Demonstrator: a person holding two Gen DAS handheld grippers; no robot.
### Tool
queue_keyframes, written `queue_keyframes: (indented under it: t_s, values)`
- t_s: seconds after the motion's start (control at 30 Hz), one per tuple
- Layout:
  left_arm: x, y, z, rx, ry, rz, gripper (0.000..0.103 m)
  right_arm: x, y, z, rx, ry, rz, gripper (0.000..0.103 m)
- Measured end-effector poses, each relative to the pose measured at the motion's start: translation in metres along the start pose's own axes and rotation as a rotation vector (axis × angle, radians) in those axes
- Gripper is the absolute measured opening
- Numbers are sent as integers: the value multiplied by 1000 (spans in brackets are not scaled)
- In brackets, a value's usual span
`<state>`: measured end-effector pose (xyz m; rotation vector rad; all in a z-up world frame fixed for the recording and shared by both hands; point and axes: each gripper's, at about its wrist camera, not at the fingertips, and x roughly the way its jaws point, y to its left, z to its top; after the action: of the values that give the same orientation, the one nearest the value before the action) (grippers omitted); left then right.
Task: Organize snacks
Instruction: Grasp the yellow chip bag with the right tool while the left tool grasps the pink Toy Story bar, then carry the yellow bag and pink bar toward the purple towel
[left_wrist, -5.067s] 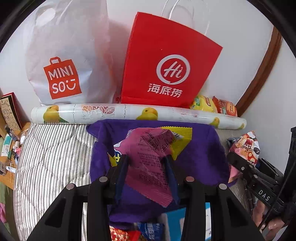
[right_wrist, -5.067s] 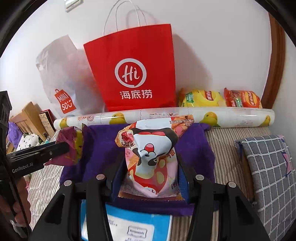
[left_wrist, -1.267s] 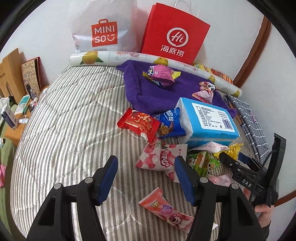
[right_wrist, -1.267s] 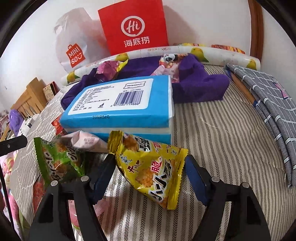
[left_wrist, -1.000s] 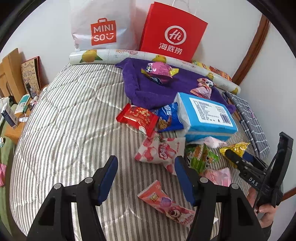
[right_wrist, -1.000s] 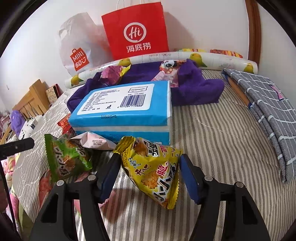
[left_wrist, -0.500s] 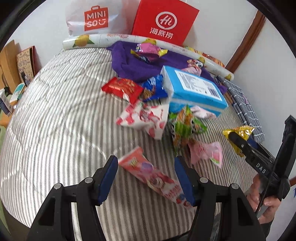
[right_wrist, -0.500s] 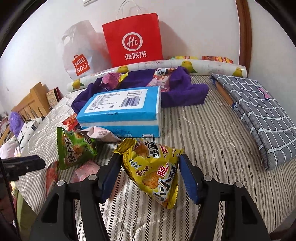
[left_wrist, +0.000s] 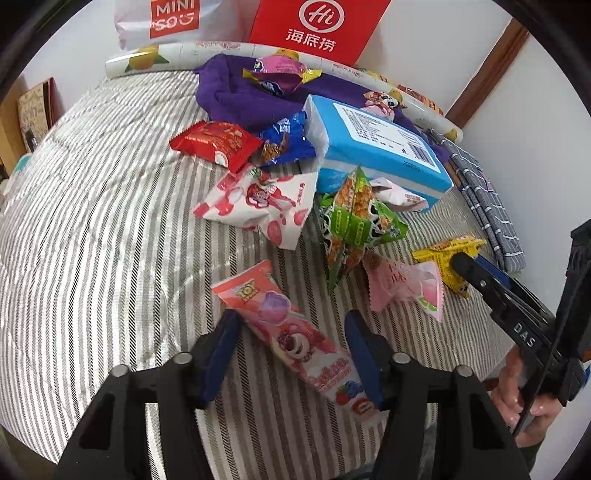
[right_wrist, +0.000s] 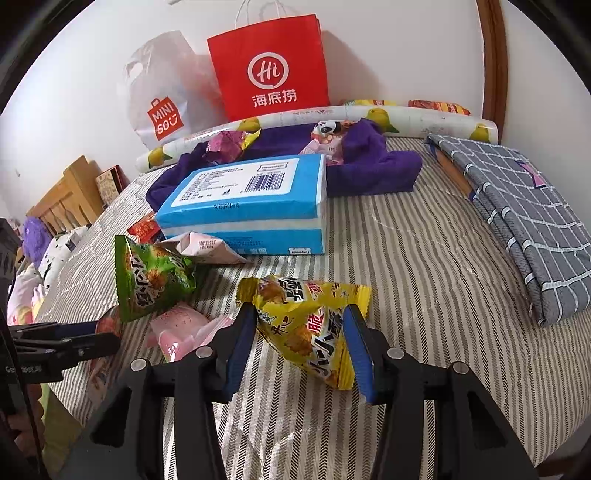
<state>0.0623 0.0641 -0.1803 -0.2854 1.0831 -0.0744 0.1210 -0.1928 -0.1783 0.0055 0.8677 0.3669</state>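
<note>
With the left gripper (left_wrist: 291, 354) closing around the long pink snack bar (left_wrist: 291, 332) on the bed (left_wrist: 110, 229) and the right gripper (right_wrist: 301, 343) closing on, seemingly already pinching, the yellow snack packet (right_wrist: 306, 317), either slick wrapper could slip free.

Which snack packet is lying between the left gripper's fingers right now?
The long pink strawberry-bear packet lies between the closing jaws of the left gripper; the green packet and pale pink packet lie beyond its fingertips.
</note>
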Motion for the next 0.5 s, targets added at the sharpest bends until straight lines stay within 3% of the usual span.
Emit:
queue_keyframes:
  t_s: [0.07,0.1,0.3,0.5]
  values:
    - [2,1,2,1,-14,14,28,0,0,-1,-2,2,0,52]
    - [3,2,3,5,-22,12,23,1,0,-2,-4,4,-4,57]
    - [4,5,7,26,-29,19,23,14,-3,-6,-5,40,-23,60]
    - [4,0,4,79,-27,32,30,23,-2,-7,-5,47,-32,69]
